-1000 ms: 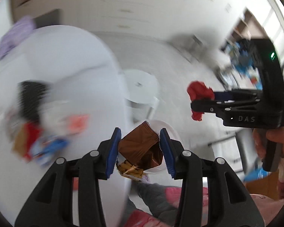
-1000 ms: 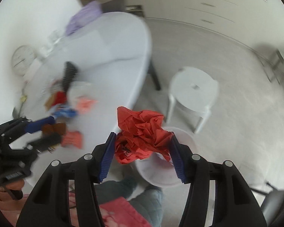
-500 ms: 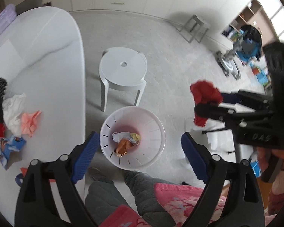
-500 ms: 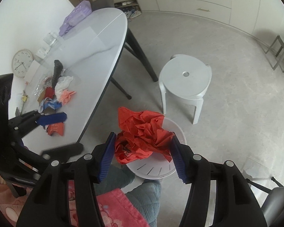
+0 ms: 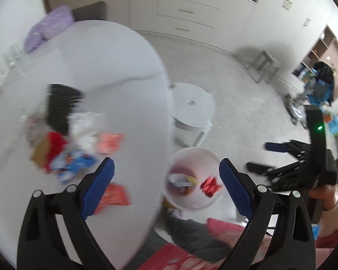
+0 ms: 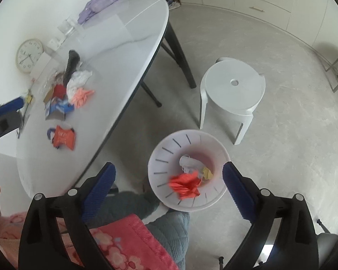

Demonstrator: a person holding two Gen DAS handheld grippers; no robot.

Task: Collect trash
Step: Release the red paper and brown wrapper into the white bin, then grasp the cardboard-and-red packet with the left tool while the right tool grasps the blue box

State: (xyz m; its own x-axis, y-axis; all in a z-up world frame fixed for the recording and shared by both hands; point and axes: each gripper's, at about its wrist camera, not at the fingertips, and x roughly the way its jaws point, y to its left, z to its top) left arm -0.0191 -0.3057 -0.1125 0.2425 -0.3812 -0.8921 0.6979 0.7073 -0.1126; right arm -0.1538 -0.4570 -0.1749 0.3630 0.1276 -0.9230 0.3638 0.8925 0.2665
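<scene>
Both claws have just let go. The right claw (image 6: 169, 177), which half a second ago still pinched a crumpled red plastic wrapper (image 6: 186, 186), has just been opening its jaws and now stands wide with nothing between the blue pads; the wrapper shows blurred inside the round white plastic waste bin (image 6: 160, 155) on the floor, apparently just dropped in. The left claw (image 5: 166, 180) opened a little sooner: the brown foil wrapper it held a second ago is gone from its jaws, which also stand wide and empty, and the view has swung from the bin back toward the white oval tabletop (image 5: 115, 72). So two pieces are binned, on top of the white and yellow scraps already there. More litter waits on the tabletop: an orange packet (image 6: 64, 137) nearest the edge, a blue and white wrapper (image 6: 58, 109), a pink scrap (image 6: 81, 96), and crumpled white paper (image 6: 78, 79). My guess is the orange packet goes next.
</scene>
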